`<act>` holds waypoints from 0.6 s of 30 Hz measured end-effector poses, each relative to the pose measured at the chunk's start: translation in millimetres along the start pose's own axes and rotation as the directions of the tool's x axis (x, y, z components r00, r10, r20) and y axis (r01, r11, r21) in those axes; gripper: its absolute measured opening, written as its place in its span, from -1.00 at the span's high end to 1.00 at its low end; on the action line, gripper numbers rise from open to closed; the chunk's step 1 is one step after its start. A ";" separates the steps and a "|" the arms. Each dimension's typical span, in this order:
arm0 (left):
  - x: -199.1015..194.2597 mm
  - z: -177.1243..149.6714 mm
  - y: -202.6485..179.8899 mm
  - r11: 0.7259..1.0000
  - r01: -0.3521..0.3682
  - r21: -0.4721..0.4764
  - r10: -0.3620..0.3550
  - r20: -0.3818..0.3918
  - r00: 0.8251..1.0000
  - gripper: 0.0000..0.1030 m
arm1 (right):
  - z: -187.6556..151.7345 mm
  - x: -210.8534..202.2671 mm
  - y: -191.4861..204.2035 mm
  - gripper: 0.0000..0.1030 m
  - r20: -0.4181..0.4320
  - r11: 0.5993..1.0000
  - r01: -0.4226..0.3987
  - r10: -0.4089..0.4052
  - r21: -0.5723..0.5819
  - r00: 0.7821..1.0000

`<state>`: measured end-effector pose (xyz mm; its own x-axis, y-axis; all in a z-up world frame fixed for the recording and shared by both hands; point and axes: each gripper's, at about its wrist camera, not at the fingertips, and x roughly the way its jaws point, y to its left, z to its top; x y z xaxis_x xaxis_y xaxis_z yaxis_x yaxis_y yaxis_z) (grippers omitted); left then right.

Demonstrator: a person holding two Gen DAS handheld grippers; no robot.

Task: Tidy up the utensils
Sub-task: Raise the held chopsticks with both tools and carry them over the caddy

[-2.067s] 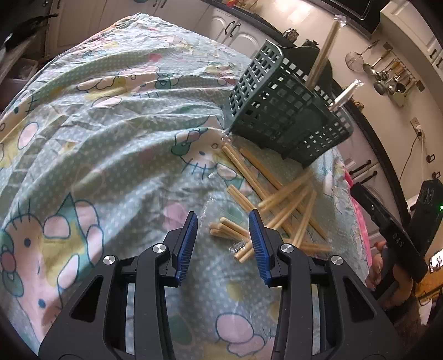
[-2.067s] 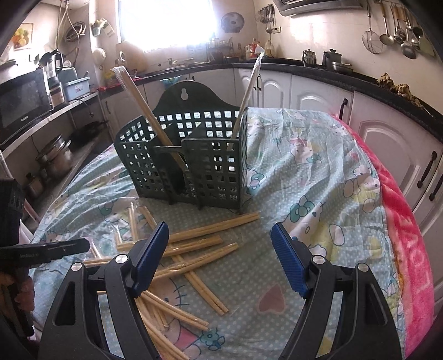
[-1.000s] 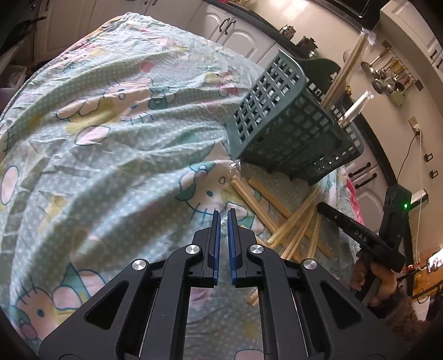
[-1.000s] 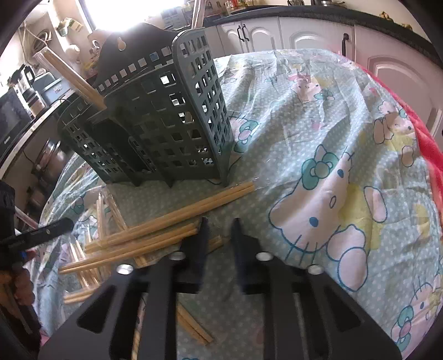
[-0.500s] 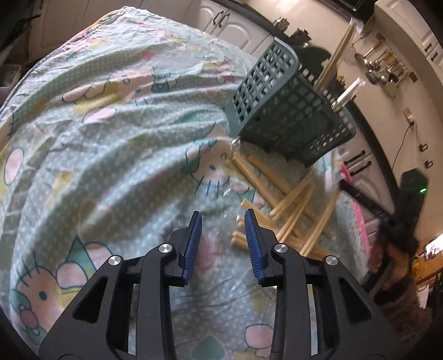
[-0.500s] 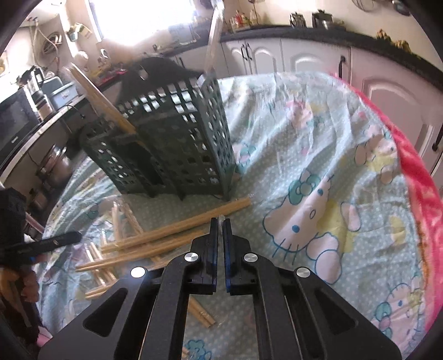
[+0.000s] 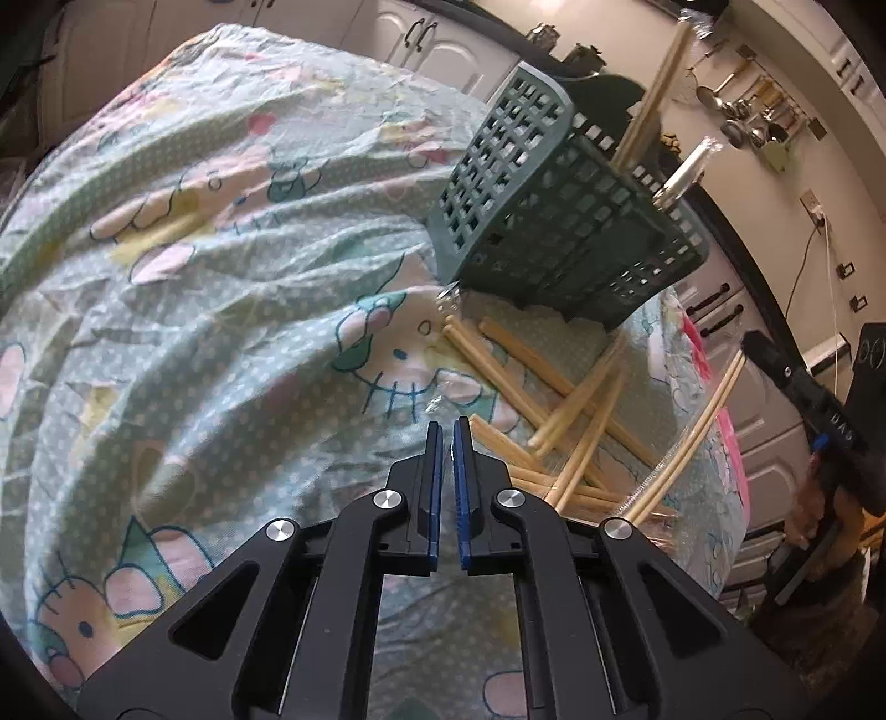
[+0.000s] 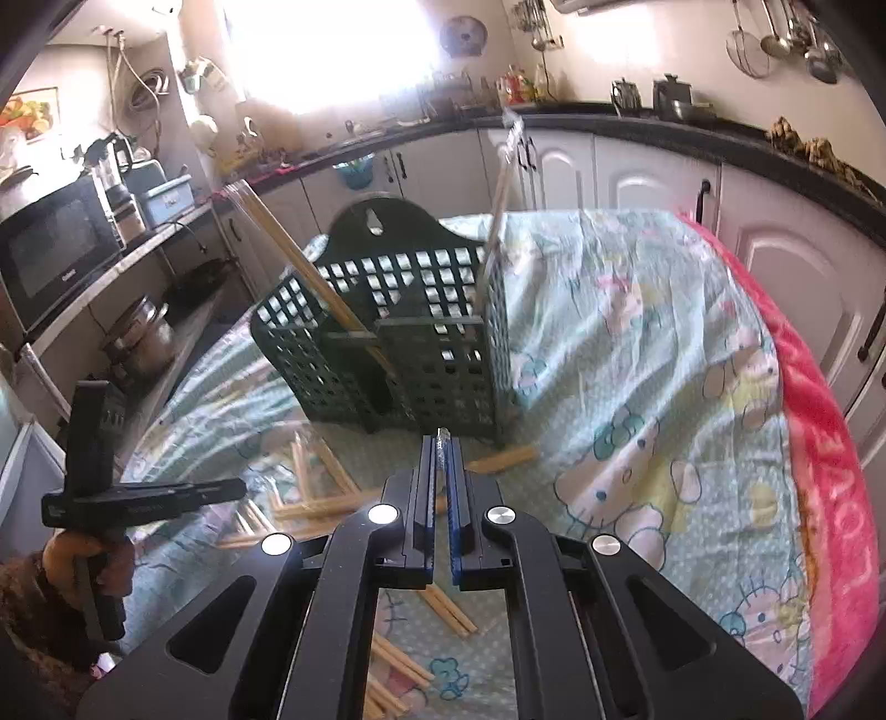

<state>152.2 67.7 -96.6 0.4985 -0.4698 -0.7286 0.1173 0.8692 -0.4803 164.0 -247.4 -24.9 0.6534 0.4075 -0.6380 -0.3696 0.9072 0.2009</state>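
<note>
Cartoon-print cloth [image 8: 637, 332] covers the table. The right gripper [image 8: 441, 437] is clamped on a clear-wrapped wooden chopstick pair [image 7: 692, 432], with the dark green lattice plastic basket [image 8: 432, 354] straight ahead of it. The left gripper [image 7: 447, 426] has just been closing and pinches nothing; loose wooden chopsticks [image 7: 531, 382] lie just to its right.

Blown-out window [image 8: 332, 50] glare; fisheye-warped edges, slight blur.

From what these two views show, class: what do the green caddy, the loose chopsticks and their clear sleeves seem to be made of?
Green caddy: probably moulded plastic, matt, with an even square lattice. Loose chopsticks: likely bamboo or wood, pale tan and unglossy. Clear sleeves: seemingly thin plastic film, see-through and glinting.
</note>
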 end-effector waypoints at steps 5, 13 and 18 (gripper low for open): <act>-18.7 8.1 -8.2 1.000 0.008 0.019 -0.009 0.057 0.998 0.98 | 13.0 -15.9 14.2 0.93 0.050 0.999 -0.027 0.028 -0.029 0.998; -35.1 25.5 -9.1 0.999 0.014 0.041 -0.017 0.080 0.997 0.98 | 32.3 -35.2 34.3 0.93 0.101 0.995 -0.058 0.066 -0.076 0.993; -47.9 31.2 -12.4 0.995 0.085 0.059 -0.087 0.044 0.995 0.98 | 40.1 -42.3 40.4 0.93 0.123 0.993 -0.065 0.076 -0.093 0.989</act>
<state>153.7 84.3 -40.5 0.5239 -0.5366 -0.6615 0.2095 0.8340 -0.5105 147.9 -223.8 40.1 0.6995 0.4854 -0.5244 -0.4715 0.8650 0.1717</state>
